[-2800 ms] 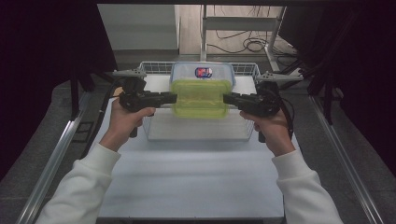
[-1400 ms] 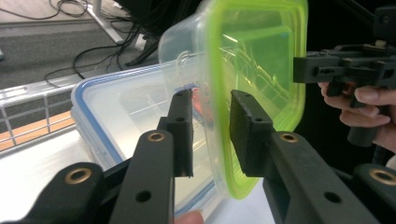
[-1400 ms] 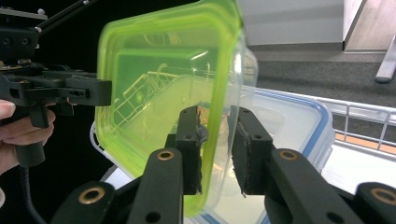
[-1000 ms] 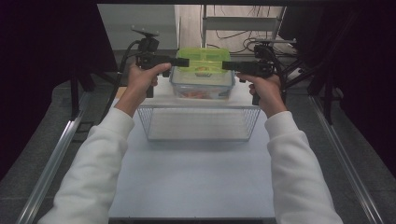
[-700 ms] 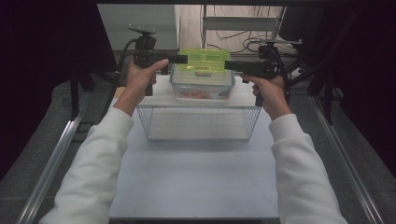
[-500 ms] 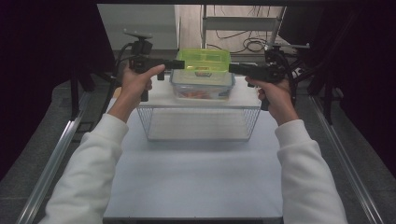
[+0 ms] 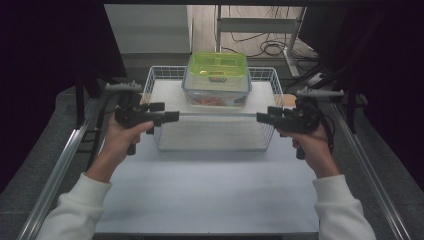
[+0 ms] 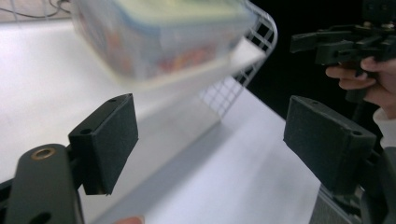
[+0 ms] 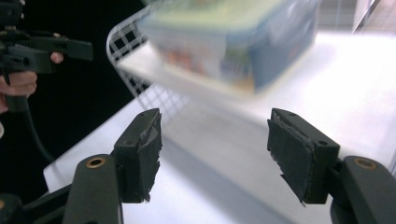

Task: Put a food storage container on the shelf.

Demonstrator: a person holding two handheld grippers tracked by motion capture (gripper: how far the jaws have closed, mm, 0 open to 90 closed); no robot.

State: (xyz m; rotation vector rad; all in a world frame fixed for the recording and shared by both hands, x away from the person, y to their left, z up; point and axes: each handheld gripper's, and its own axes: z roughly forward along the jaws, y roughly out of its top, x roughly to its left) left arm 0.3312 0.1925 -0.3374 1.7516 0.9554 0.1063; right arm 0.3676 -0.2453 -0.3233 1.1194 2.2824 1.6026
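High view: lidded box [image 7: 217, 80] sits on the shelf [image 7: 265, 102] across the wire basket [image 7: 274, 80], at the table's far edge; my left tongs [image 7: 172, 116] and right tongs [image 7: 260, 118] flank the basket's near corners.
Left gripper view: jaws just opening, wide, nothing between.
Right gripper view: same, empty.
Handling: rigid, probably slick plastic, some weight; grip both short ends under the lid rim.

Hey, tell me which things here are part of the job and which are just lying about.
Part of the job:
- food container with green lid, set on the shelf in the wire basket
- left gripper, jaws open, nothing between them
- right gripper, jaws open, nothing between them

Just lying about:
- cables on the floor behind the table
- metal frame beyond the basket
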